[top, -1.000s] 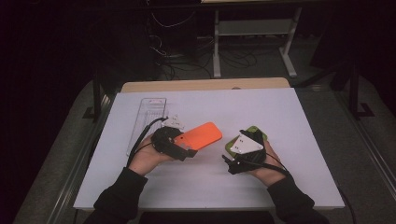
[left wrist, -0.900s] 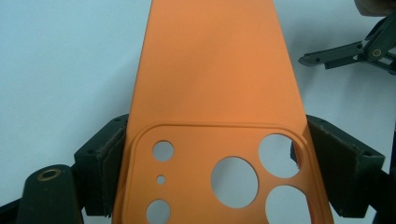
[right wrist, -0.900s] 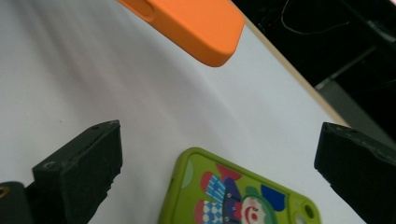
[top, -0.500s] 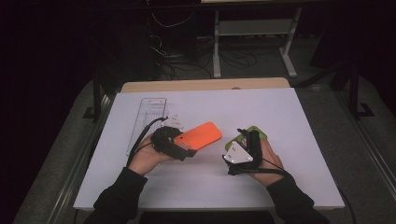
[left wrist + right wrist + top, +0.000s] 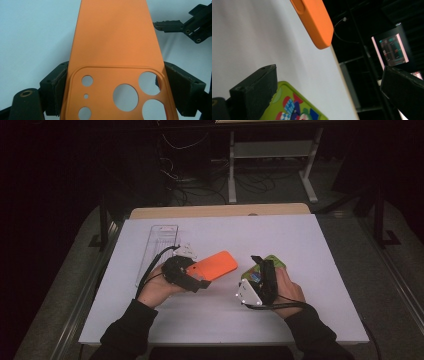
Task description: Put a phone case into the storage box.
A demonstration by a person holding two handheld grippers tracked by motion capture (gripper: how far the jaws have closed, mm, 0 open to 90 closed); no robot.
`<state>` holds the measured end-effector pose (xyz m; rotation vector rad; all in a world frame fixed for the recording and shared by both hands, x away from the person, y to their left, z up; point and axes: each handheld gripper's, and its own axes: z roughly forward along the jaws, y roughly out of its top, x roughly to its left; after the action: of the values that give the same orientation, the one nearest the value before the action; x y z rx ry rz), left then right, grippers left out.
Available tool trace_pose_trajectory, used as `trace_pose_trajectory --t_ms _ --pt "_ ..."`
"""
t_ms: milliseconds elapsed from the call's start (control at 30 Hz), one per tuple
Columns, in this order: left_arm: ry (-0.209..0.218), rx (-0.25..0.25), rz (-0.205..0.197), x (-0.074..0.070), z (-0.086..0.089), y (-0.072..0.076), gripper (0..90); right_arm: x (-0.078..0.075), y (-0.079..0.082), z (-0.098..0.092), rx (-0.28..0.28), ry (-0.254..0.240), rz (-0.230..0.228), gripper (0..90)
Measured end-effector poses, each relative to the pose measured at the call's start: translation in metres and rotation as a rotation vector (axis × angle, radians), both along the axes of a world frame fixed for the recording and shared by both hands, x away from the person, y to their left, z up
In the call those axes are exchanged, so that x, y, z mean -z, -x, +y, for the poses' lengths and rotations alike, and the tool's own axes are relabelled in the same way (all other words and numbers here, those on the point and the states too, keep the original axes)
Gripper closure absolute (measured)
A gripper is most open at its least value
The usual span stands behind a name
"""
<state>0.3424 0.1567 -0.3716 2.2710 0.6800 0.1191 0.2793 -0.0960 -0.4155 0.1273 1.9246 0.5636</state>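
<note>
From the high view, the orange phone case (image 5: 216,265) lies near the middle of the white counter (image 5: 310,250), its near end clamped in the left gripper (image 5: 192,276), held by the person's left hand (image 5: 155,290). To the right of the orange phone case, well apart from it, the right gripper (image 5: 260,270) is held tilted on edge by the right hand (image 5: 287,292), with a green phone case (image 5: 275,262) just at its jaws. A clear plastic tray (image 5: 159,240) lies to the left of the orange phone case, farther back.

In the left gripper view, the jaws press both long edges of the orange phone case (image 5: 112,50) beside its camera cut-outs; the right gripper (image 5: 185,26) shows beyond its right edge.

In the right gripper view, the jaws stand wide apart. The green phone case (image 5: 292,106), printed with a colourful pattern, lies against the left jaw only, while the orange phone case (image 5: 315,22) hangs above it over the counter (image 5: 249,37).
</note>
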Motion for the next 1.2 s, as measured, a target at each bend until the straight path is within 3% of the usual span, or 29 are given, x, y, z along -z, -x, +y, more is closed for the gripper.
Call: trace_pose_trajectory --t_ms 200,233,433,533,567,700,733,800,833,900,1000,1033,1067,1133,1200 --pt "-0.003 0.011 -0.005 0.001 -0.001 -0.001 16.0 0.004 0.003 0.007 -0.023 0.051 -0.061 0.2" --pt "-0.025 0.025 -0.011 0.000 0.001 -0.001 16.0 0.005 0.003 0.008 -0.027 0.056 -0.074 0.2" --pt "-0.023 0.020 -0.007 0.000 0.001 -0.001 16.0 0.008 0.007 0.012 -0.036 0.116 -0.121 0.2" --pt "-0.016 0.021 -0.014 0.000 0.000 -0.001 16.0 0.008 0.006 0.014 -0.055 0.153 -0.173 0.2" --pt "-0.033 0.035 -0.016 0.000 0.001 -0.002 16.0 0.009 0.007 0.015 -0.057 0.164 -0.190 0.3" --pt "-0.033 0.030 -0.008 -0.001 0.000 -0.001 16.0 0.011 0.009 0.017 -0.072 0.192 -0.237 0.2" --pt "-0.008 0.009 -0.001 0.000 -0.001 0.000 16.0 0.011 0.009 0.018 -0.082 0.203 -0.246 0.2" --pt "-0.003 0.012 0.003 0.000 -0.002 0.001 16.0 0.012 0.009 0.020 -0.088 0.213 -0.283 0.2" --pt "-0.025 0.031 -0.002 0.000 -0.001 0.000 16.0 0.013 0.010 0.021 -0.091 0.215 -0.289 0.2" --pt "-0.003 0.018 0.000 0.001 -0.003 0.000 16.0 0.015 0.011 0.024 -0.095 0.211 -0.276 0.2" --pt "-0.006 0.025 0.005 0.000 -0.003 0.001 16.0 0.016 0.011 0.028 -0.118 0.239 -0.306 0.3" --pt "-0.032 0.042 -0.002 -0.001 -0.001 0.000 16.0 0.016 0.011 0.029 -0.120 0.244 -0.316 0.3" --pt "-0.032 0.044 -0.002 -0.001 -0.002 0.000 16.0 0.017 0.011 0.030 -0.109 0.224 -0.315 0.3" --pt "-0.004 0.027 0.002 0.000 -0.004 0.002 16.0 0.017 0.010 0.032 -0.121 0.242 -0.327 0.4" --pt "-0.016 0.034 0.002 0.000 -0.004 0.001 16.0 0.017 0.009 0.034 -0.119 0.245 -0.327 0.9"
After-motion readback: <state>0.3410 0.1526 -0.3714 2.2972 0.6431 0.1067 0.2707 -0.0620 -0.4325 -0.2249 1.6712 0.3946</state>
